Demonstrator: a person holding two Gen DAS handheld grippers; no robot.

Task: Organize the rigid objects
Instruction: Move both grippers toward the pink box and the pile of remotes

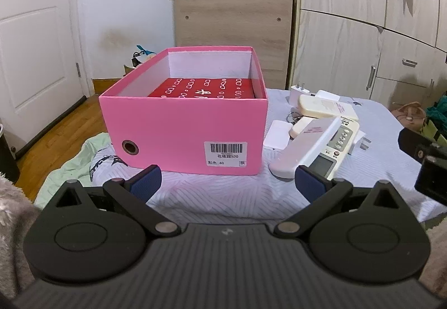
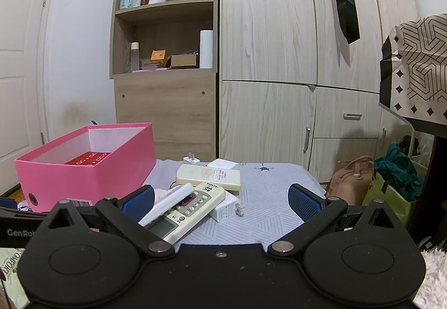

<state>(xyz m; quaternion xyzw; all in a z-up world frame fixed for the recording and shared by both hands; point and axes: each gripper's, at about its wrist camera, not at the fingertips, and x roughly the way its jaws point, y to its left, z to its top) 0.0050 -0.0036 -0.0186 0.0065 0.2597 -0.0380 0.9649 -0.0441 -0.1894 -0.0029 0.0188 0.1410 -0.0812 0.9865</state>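
Observation:
A pink open box (image 1: 181,127) stands on the bed and holds a red patterned box (image 1: 204,89). It also shows in the right wrist view (image 2: 83,169), at the left. To its right lies a pile: a white remote with an open cover (image 1: 315,148) (image 2: 181,211), a cream remote (image 1: 327,109) (image 2: 208,174), white chargers (image 1: 299,91) (image 2: 226,208) and a white flat block (image 1: 276,138). My left gripper (image 1: 227,186) is open and empty just before the pink box. My right gripper (image 2: 220,201) is open and empty, just before the remotes.
The bed has a pale striped sheet (image 1: 223,197). A green cloth (image 1: 72,158) hangs at its left edge. A wooden shelf unit (image 2: 167,57) and wardrobe doors (image 2: 279,85) stand behind. Bags (image 2: 391,183) sit on the floor at the right.

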